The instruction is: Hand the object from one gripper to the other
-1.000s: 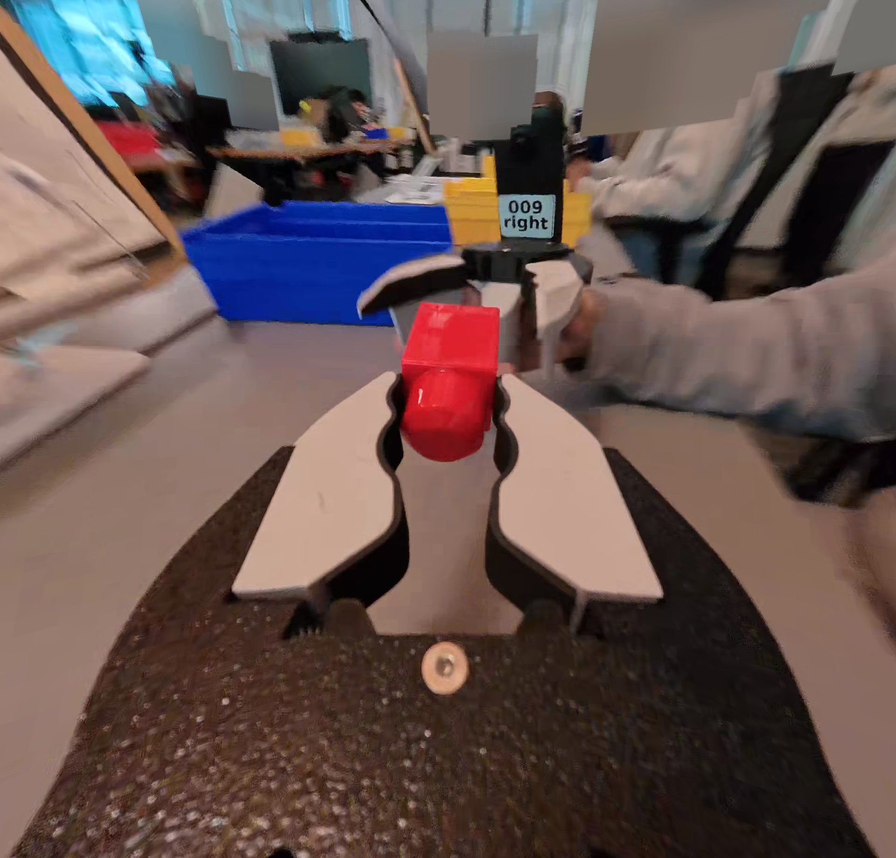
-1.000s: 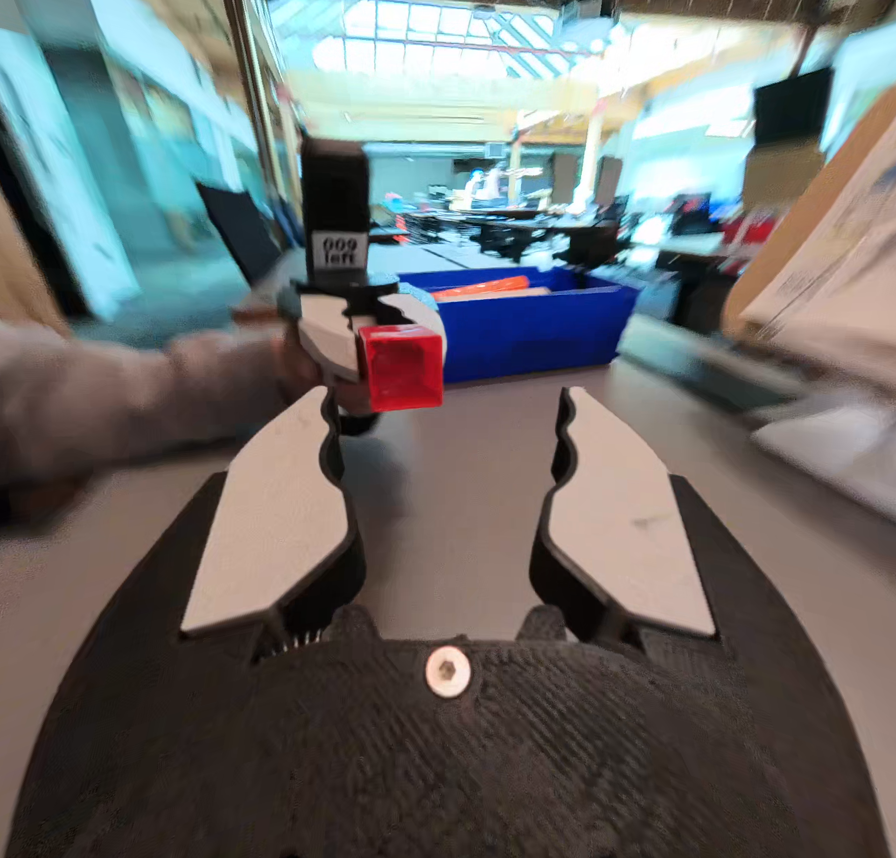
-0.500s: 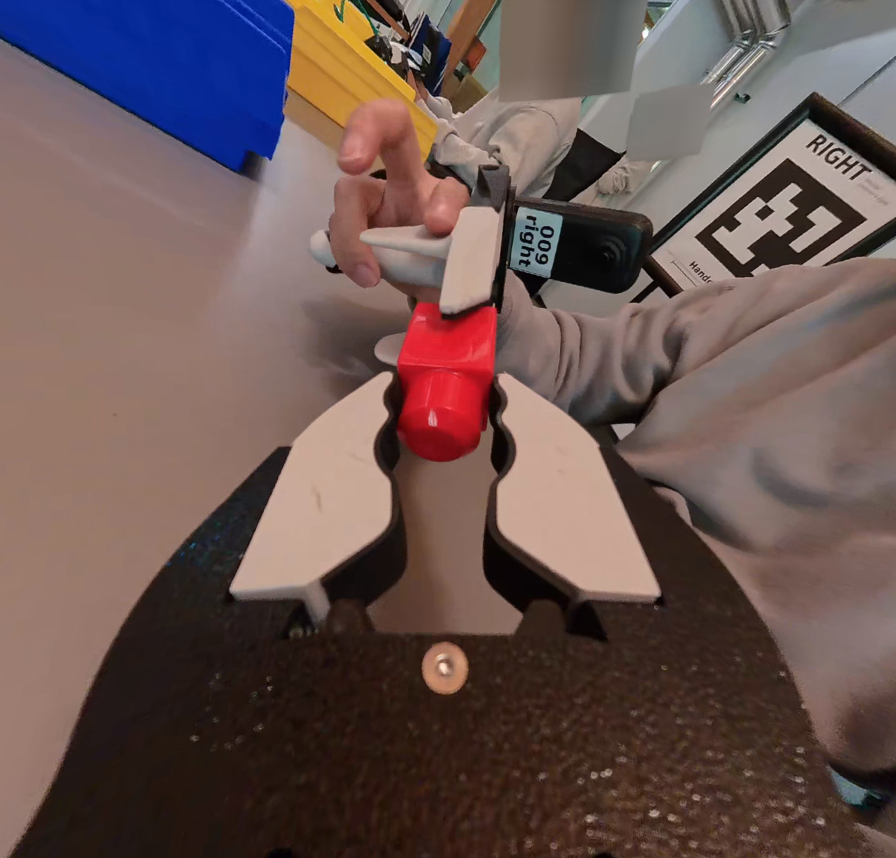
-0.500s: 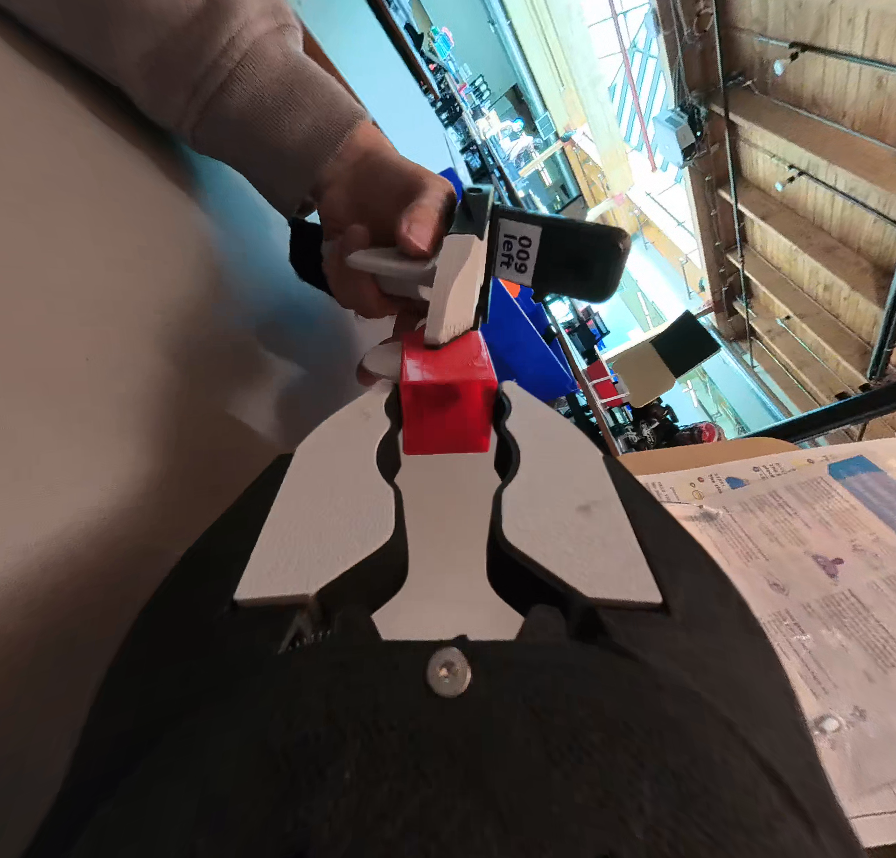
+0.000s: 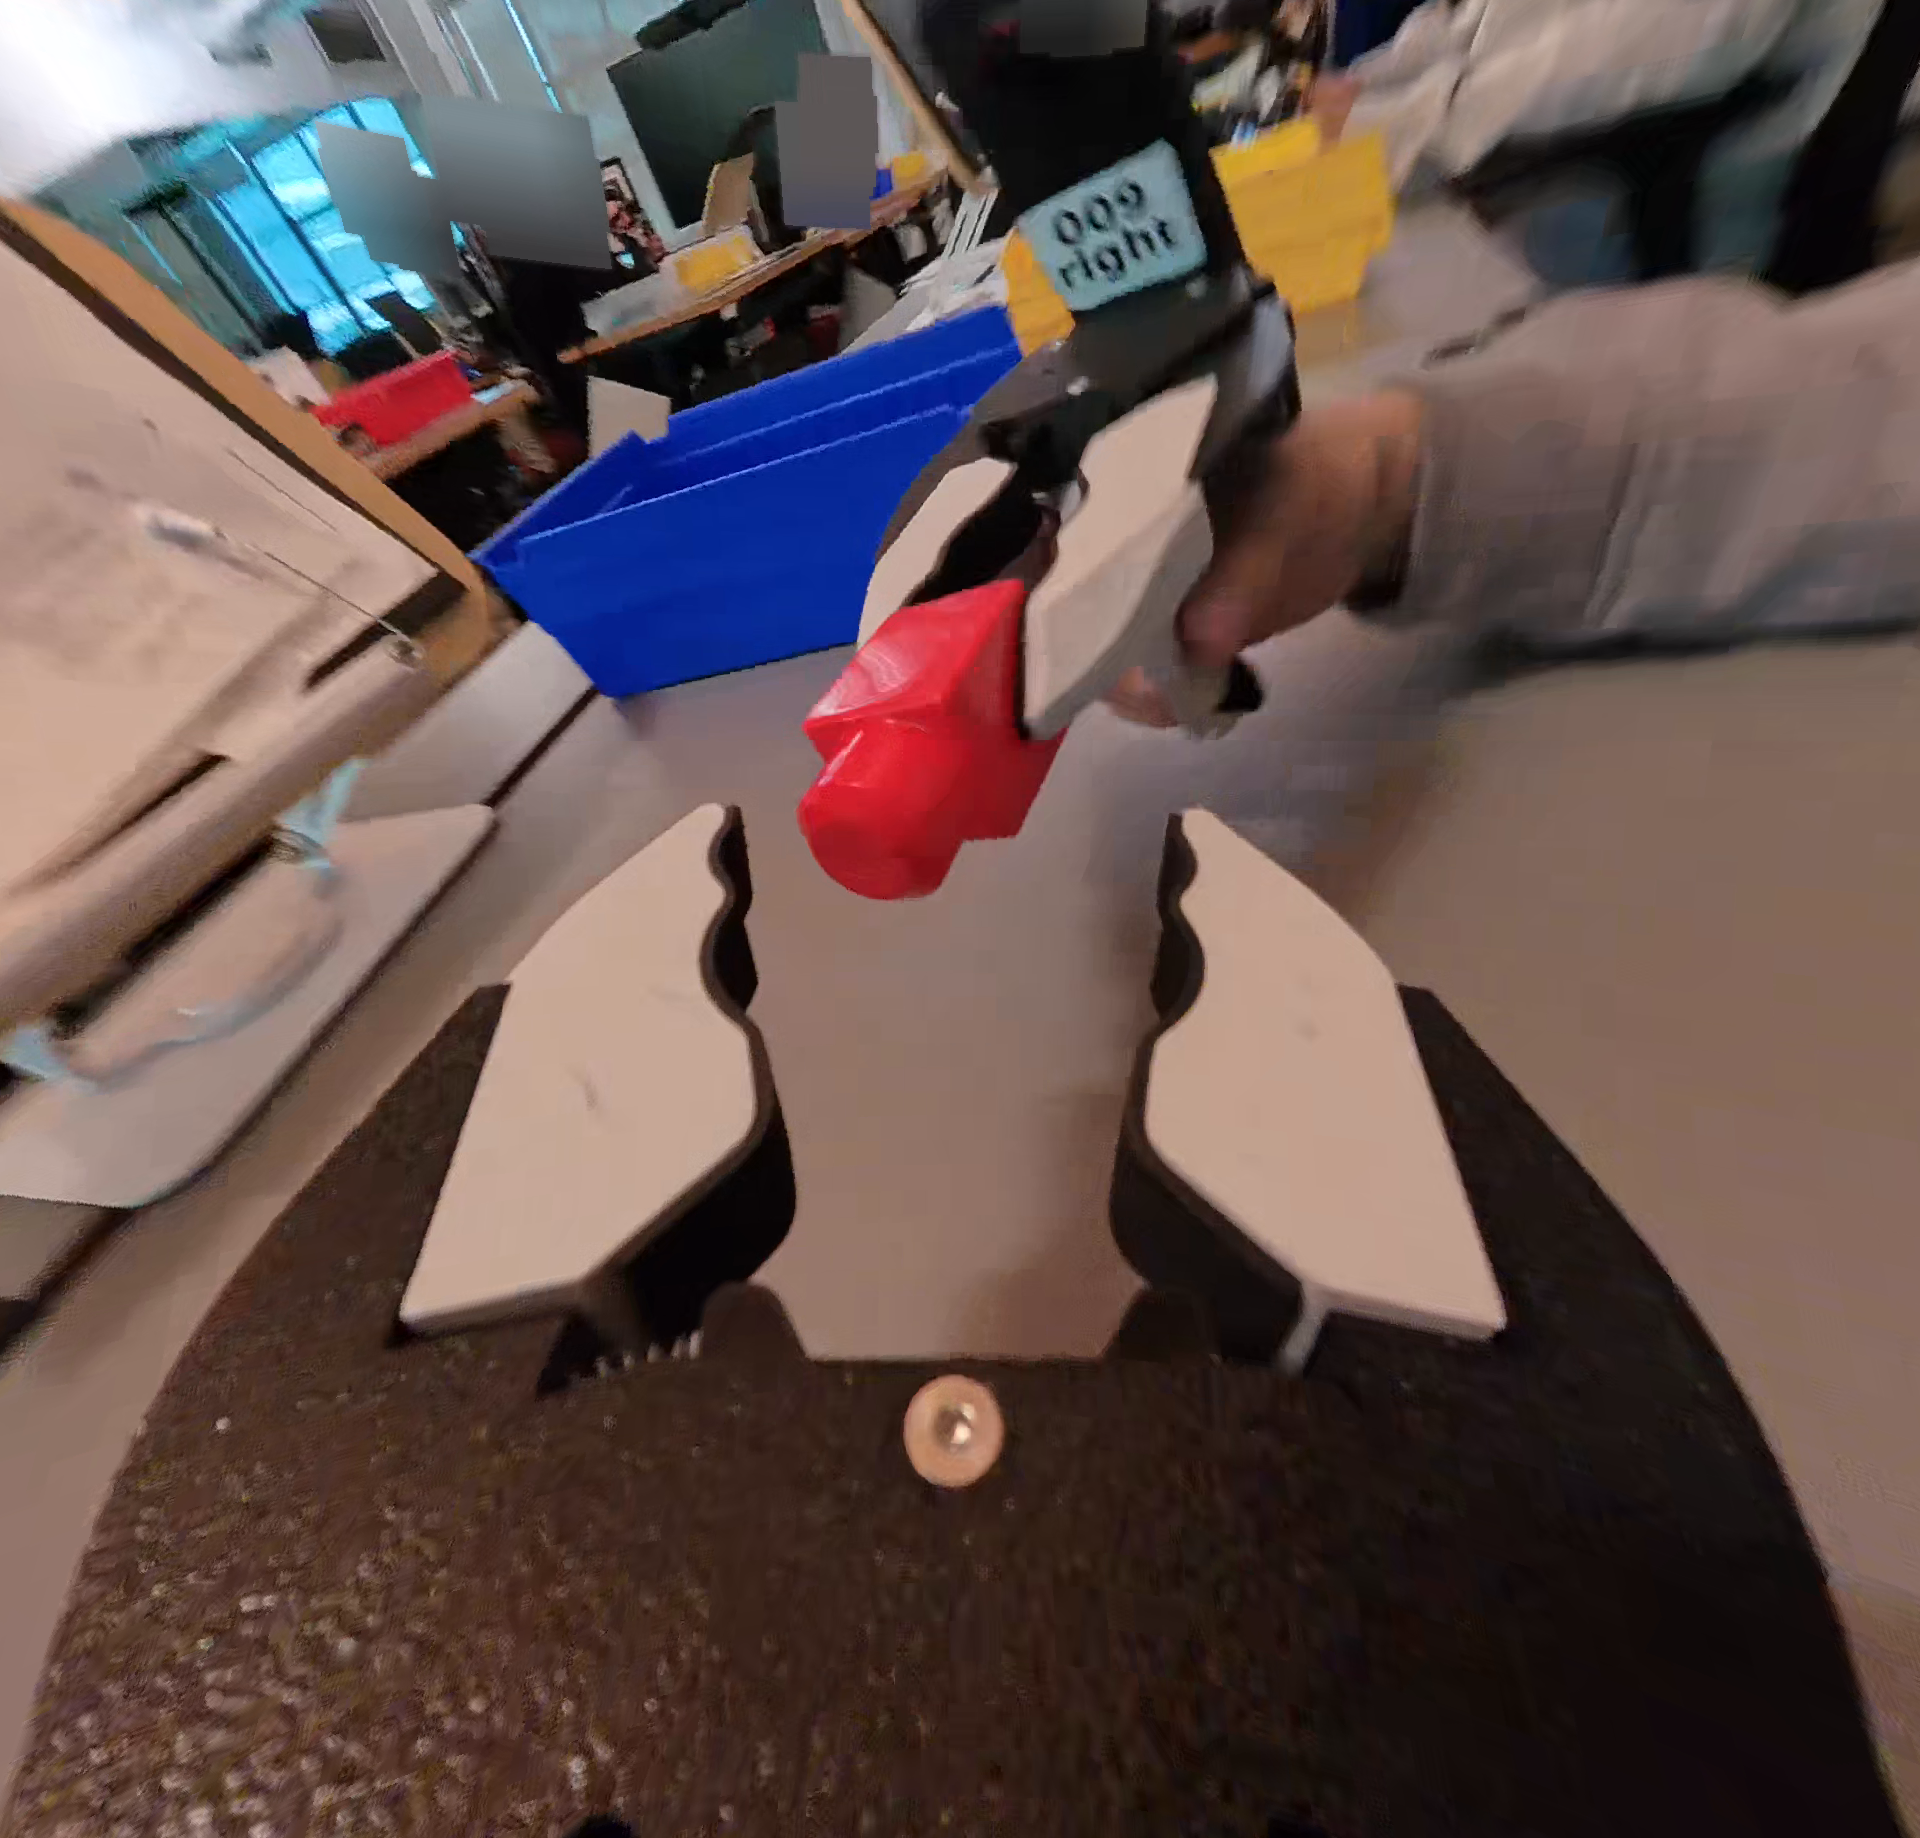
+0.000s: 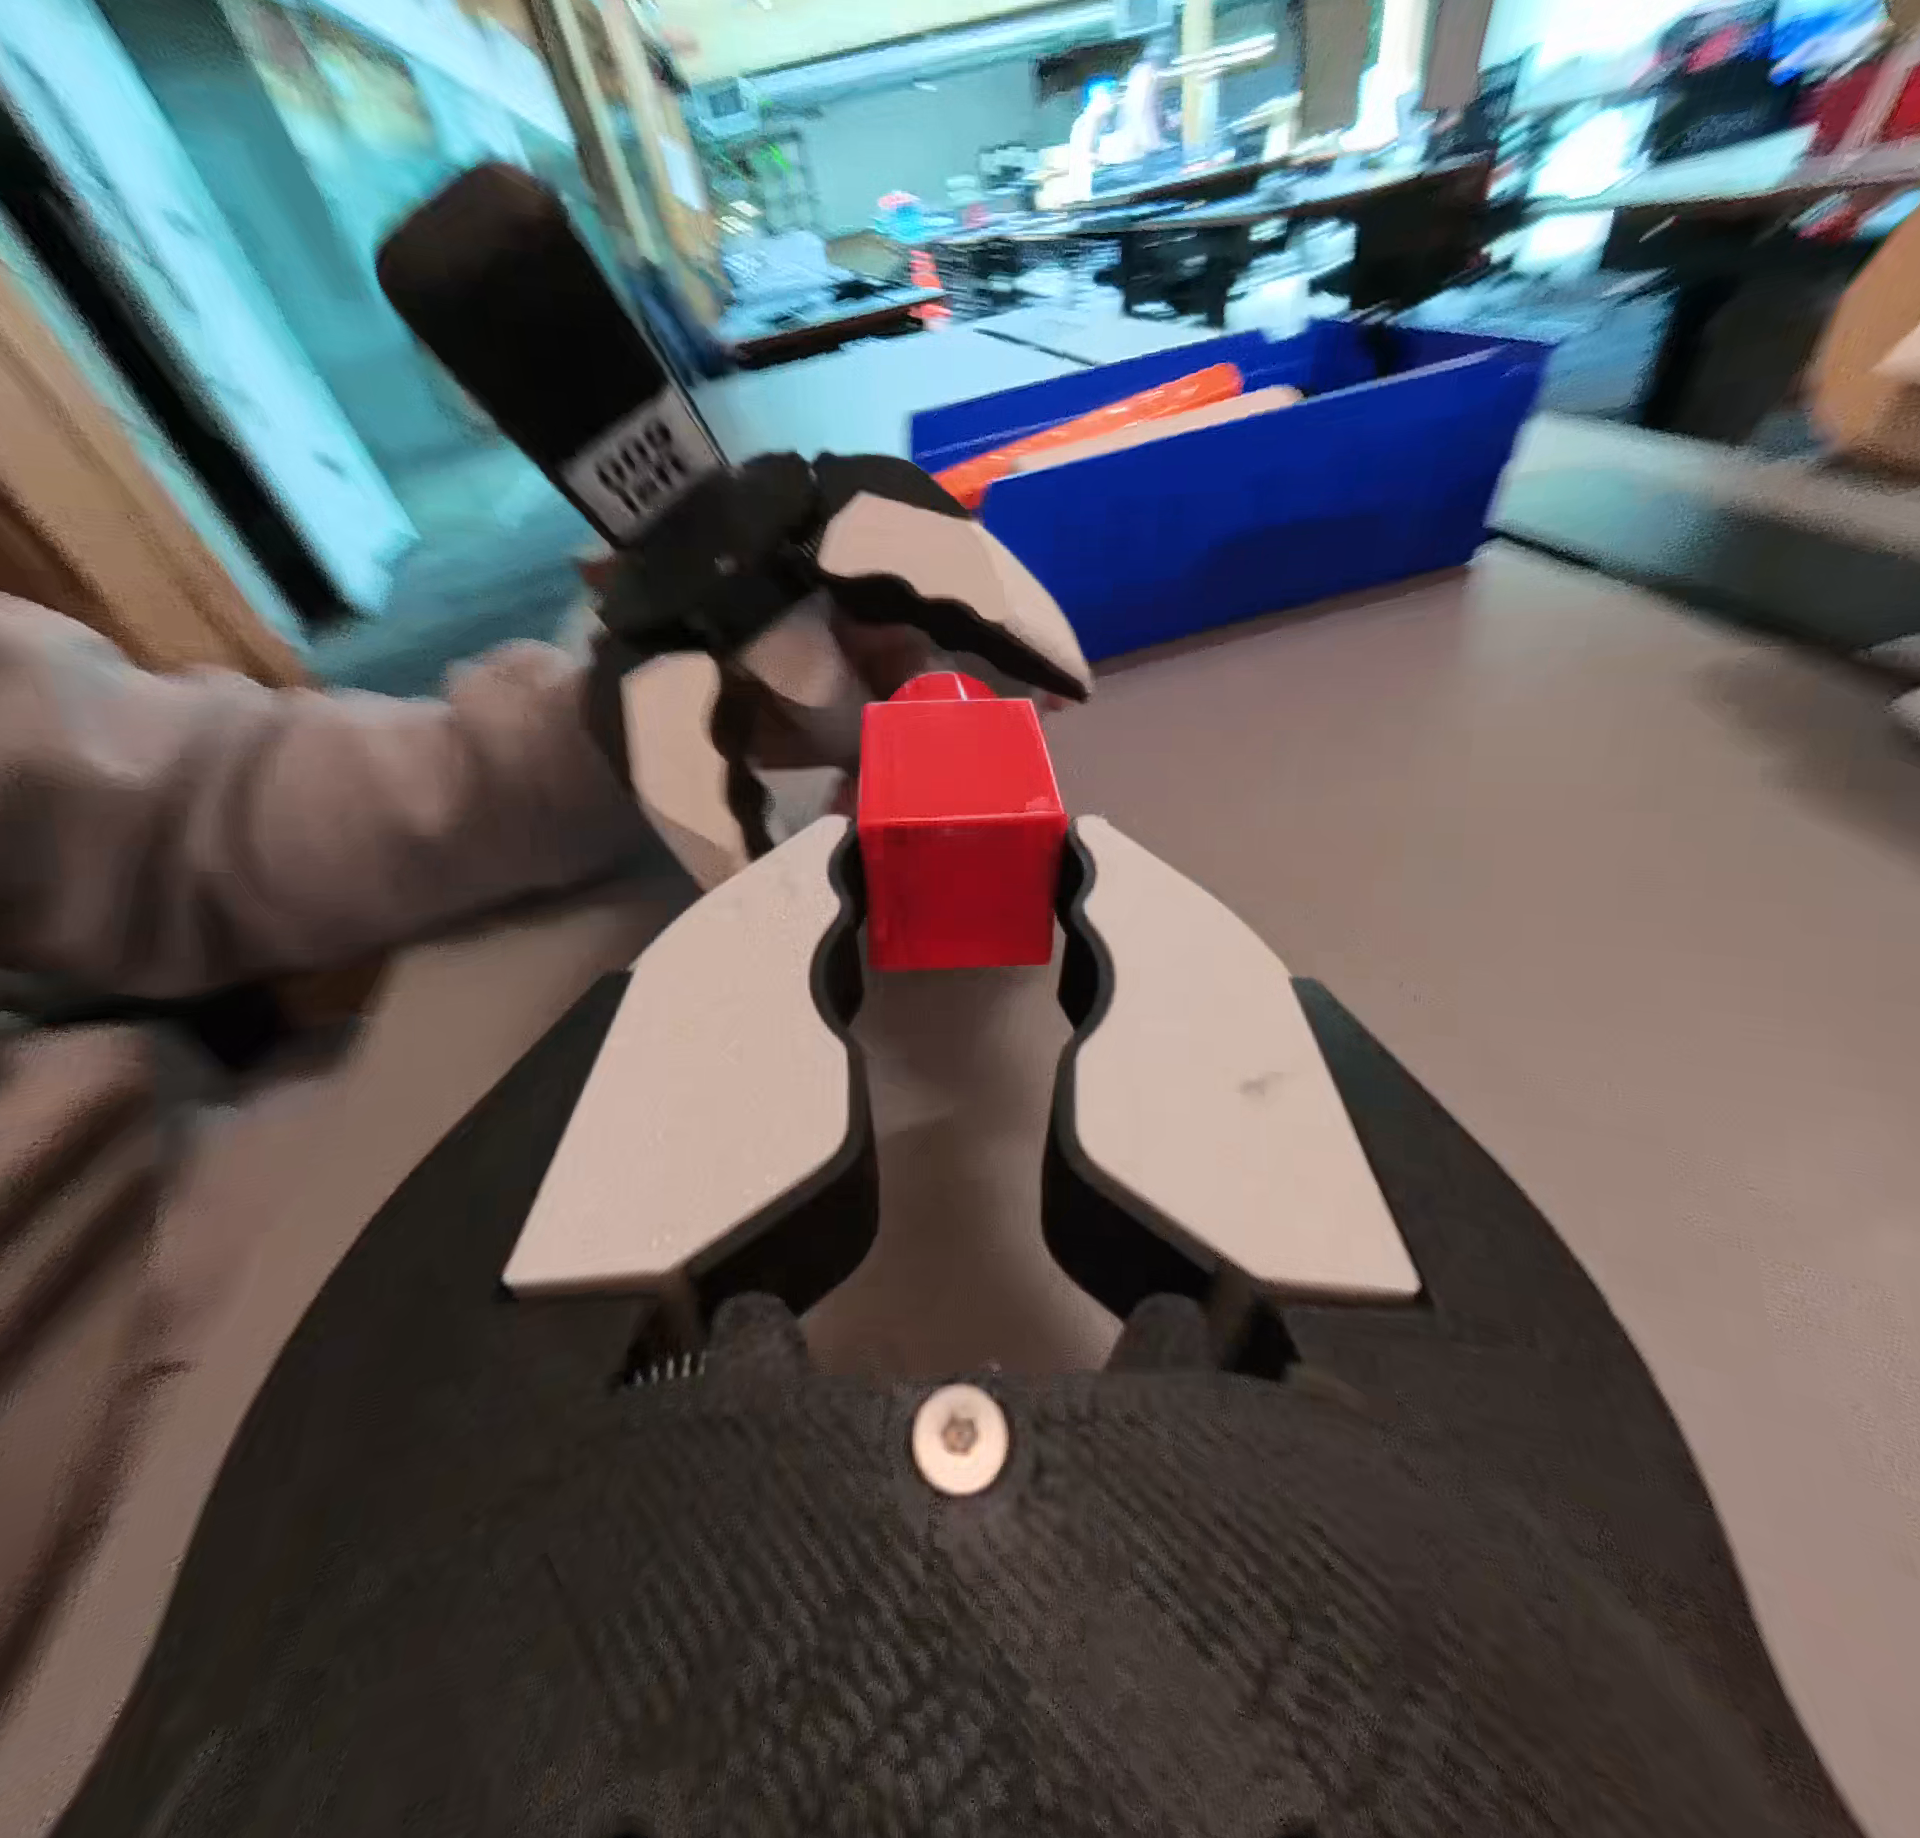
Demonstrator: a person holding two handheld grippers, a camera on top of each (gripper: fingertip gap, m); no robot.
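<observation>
Right tongs (image 6: pixel 958 858) pinching the red object (image 6: pixel 954 848) by its square block end, both grey fingers (image 6: pixel 727 1040) pressed flat against its 2 sides, centre of the right wrist view. Left wrist view shows the same grip from the other side: right tongs (image 5: pixel 1023 635) at upper centre, red object (image 5: pixel 920 749) sticking out toward the lens, rounded end down and tilted left, above the grey worktop (image 5: pixel 1558 905) and not touching it. Left tongs (image 5: pixel 954 832) spread wide, nothing between the fingers; the red object sits just beyond their tips, clear of both. In the right wrist view the left tongs (image 6: pixel 894 739) sit left of centre, fingers apart, just behind the block. Blue bin (image 5: pixel 727 541) on the worktop at upper centre-left, well behind. Grey sleeve (image 5: pixel 1662 458) at the right edge. Background heavily blurred.
</observation>
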